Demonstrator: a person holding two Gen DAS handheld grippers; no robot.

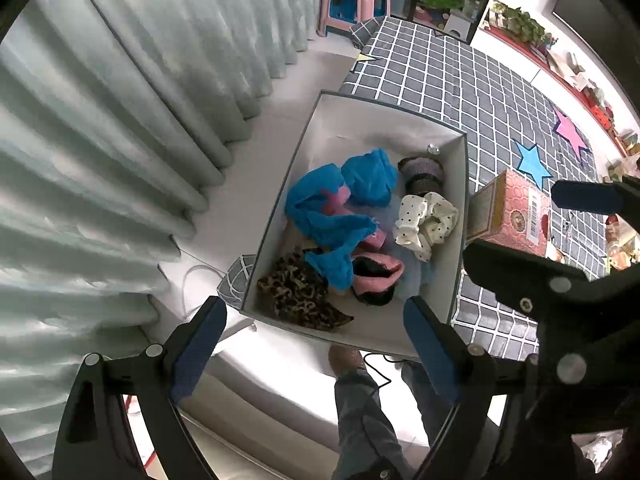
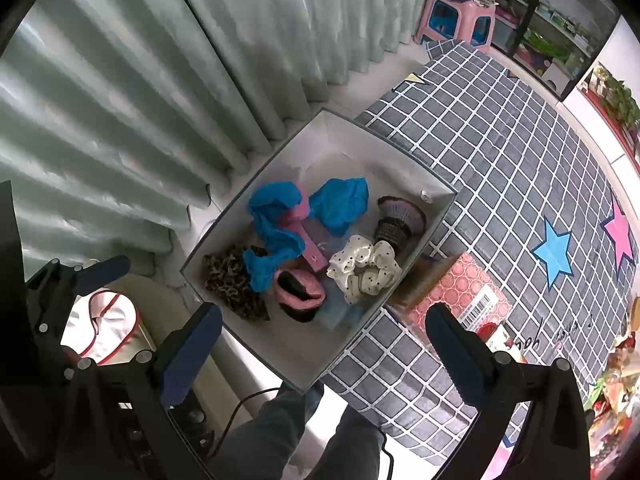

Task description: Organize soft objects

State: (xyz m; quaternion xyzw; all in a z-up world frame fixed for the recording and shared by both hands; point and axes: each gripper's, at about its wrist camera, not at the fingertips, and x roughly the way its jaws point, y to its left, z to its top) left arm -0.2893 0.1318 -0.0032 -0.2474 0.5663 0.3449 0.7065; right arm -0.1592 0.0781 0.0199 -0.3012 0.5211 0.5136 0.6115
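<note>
A white open box (image 1: 360, 128) (image 2: 352, 140) stands on the corner of a bed. Inside lie crumpled blue cloth (image 1: 320, 216) (image 2: 276, 236), a leopard-print scrunchie (image 1: 296, 292) (image 2: 234, 284), a white polka-dot scrunchie (image 1: 424, 218) (image 2: 366, 268), a pink and black piece (image 1: 376, 276) (image 2: 300, 288) and a purple and black knitted piece (image 1: 422, 172) (image 2: 398, 220). My left gripper (image 1: 316, 344) hangs open above the box's near edge, nothing between its fingers. My right gripper (image 2: 324, 352) is open too, held beside it, also empty.
The bed's grey checked cover (image 1: 460, 80) (image 2: 500, 160) carries blue and pink stars. A pink patterned carton (image 1: 516, 212) (image 2: 460, 292) lies right of the box. Curtains (image 1: 100, 140) hang on the left. A person's legs (image 2: 280, 432) and a black cable (image 1: 376, 372) are below. A pink stool (image 1: 354, 4) stands far back.
</note>
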